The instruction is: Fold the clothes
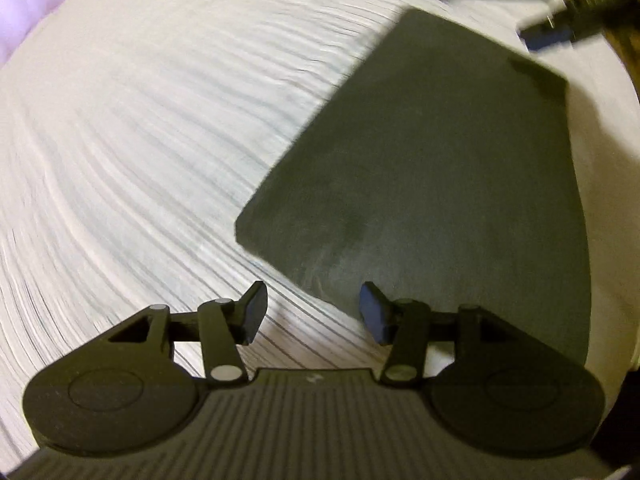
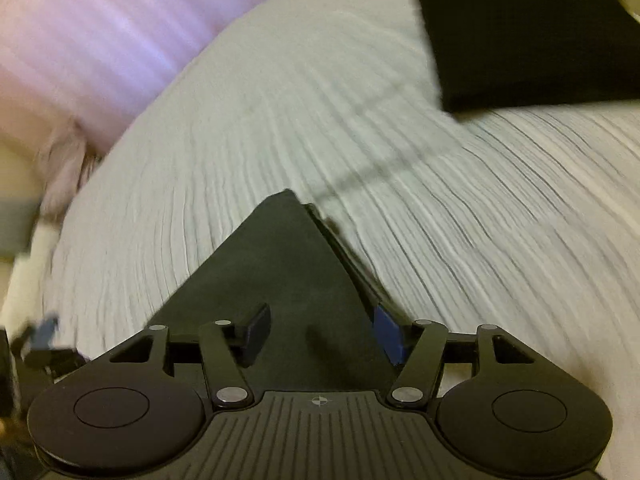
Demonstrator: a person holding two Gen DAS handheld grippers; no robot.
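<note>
Both grippers hang open over the striped sheet (image 1: 140, 152): the left gripper (image 1: 312, 312) at the near corner of the folded grey cloth (image 1: 432, 168), the right gripper (image 2: 320, 332) above that cloth's other end, pads clear of it. Beyond lies a folded black cloth (image 2: 532, 40), and a pink pillow (image 2: 92, 52) at the far edge.

Bed (image 2: 248, 128): white ribbed cover with fine dark stripes, filling both views. Pink bedding (image 2: 92, 36) at 10 o'clock. Lighting: warm, dim.
</note>
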